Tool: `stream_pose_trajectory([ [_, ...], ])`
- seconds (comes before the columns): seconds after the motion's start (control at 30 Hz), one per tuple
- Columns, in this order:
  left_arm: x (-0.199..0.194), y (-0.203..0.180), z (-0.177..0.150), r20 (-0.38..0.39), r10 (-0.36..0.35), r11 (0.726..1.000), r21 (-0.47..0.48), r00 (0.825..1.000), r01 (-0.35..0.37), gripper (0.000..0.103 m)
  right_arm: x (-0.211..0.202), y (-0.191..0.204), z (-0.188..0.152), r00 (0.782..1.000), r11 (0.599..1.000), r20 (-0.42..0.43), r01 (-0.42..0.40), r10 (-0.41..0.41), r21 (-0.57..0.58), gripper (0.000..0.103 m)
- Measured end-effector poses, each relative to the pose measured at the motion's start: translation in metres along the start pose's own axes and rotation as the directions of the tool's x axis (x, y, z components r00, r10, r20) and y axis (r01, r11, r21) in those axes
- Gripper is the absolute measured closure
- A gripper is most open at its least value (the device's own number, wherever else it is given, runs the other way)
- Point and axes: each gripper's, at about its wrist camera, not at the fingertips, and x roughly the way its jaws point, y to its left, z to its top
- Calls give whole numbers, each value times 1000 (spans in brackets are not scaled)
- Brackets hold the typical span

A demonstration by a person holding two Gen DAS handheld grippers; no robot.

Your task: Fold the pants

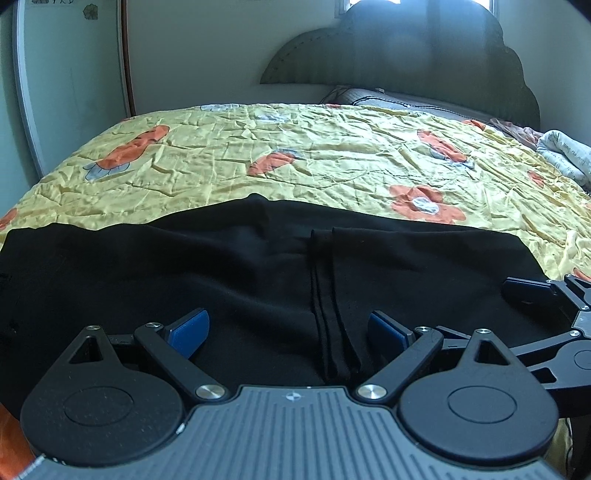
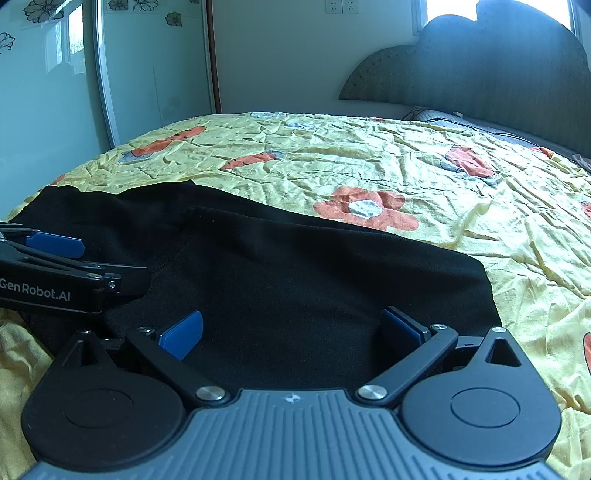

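- Hovering low: left gripper (image 1: 288, 334) & right gripper (image 2: 291, 332), both spread wide w/ nothing held, prob lining up a grab.
- Black pants (image 1: 221, 266) fill lower frame, flat.
- Yellow bedspread (image 1: 295, 147) behind, upper half.

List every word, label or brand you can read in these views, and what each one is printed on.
"GenRobot.AI": white lettering on the black body of the left tongs, seen from the right wrist view.
Small faint marks on the wardrobe door: too blurred to read.
Nothing else legible.
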Motion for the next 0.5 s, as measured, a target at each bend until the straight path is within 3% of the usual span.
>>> stream_pose_trajectory([
  [0.5,-7,5,-2,2,-2,999,-32,1000,2,8,0,0,0,1000,1000,0,1,-1,0,0],
])
